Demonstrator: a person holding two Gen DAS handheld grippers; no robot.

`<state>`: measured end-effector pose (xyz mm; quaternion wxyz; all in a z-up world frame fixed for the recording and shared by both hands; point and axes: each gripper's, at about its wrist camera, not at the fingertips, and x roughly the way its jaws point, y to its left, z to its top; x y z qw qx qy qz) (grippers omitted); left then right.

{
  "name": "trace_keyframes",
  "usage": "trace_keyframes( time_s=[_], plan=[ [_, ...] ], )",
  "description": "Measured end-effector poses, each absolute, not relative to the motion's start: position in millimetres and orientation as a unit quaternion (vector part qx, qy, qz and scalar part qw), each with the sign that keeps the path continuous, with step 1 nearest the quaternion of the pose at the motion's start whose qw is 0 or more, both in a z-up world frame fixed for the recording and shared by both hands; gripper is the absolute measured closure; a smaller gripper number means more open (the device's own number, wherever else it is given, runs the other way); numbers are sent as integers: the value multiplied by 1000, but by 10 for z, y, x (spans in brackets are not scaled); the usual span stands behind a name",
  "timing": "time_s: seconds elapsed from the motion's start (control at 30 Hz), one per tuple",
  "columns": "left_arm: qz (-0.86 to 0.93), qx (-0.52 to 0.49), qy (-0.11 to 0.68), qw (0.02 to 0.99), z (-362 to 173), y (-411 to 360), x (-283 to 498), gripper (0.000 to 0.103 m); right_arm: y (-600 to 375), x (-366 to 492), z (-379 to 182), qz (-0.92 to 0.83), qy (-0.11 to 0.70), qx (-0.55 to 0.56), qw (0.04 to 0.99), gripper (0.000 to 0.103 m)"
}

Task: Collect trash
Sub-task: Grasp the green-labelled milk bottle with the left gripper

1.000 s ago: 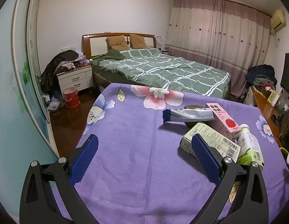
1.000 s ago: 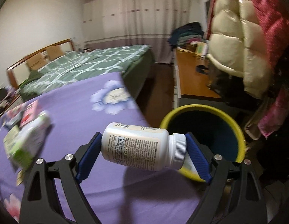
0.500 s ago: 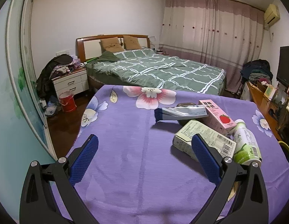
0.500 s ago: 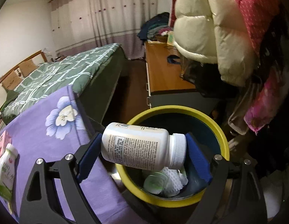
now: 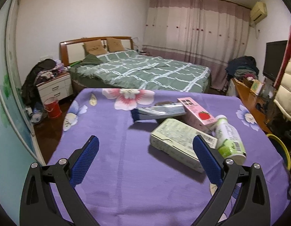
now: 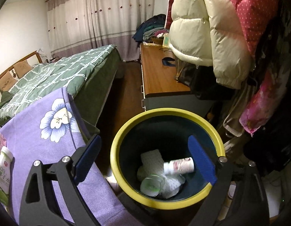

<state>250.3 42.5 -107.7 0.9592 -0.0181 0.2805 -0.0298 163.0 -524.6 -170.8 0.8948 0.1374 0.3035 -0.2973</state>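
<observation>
Two tools show, both with their blue pads spread apart and holding nothing. Right tool [image 6: 143, 150] hangs over the yellow-rimmed trash bin [image 6: 126, 131], whose mouth lies between and just ahead of its fingers. Down inside the bin, a white pill bottle [image 6: 179, 166] lies on its side by the right pad, on crumpled white paper [image 6: 170, 184], with a clear plastic cup [image 6: 151, 185] nearer the tool. Left of this tool, the purple floral cloth of the counter [image 6: 42, 141] ends just beside the bin.

Left tool [image 5: 144, 148] hovers above the counter. Just ahead of its right pad lies a pale green carton [image 5: 175, 143], with a green-and-white drink bottle [image 5: 229, 137] touching it on the right. Farther ahead sit a pink strawberry milk box [image 5: 197, 113] and a silver-blue tube [image 5: 158, 112].
</observation>
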Motion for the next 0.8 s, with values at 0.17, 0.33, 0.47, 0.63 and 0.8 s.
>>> trace_keyframes(
  time_s=[0.17, 0.33, 0.47, 0.63, 0.8],
  plan=[
    [-68, 5, 295, 953, -1140, 194, 2529, 5, -5246, 1627, -1699, -295, 302, 137, 896, 14],
    [-108, 35, 305, 945, -1120, -160, 2499, 5, -5226, 1626, -1686, -288, 298, 134, 900, 14],
    [-142, 40, 323, 935, -1118, -460, 2497, 5, -5205, 1629, -1678, -280, 296, 133, 903, 14],
    [-180, 54, 351, 917, -1203, -855, 2557, 10, -5194, 1628, -1666, -271, 294, 133, 907, 13],
    [-180, 65, 380, 905, -1357, -1076, 2686, 24, -5173, 1636, -1663, -260, 293, 135, 910, 13]
  ],
)
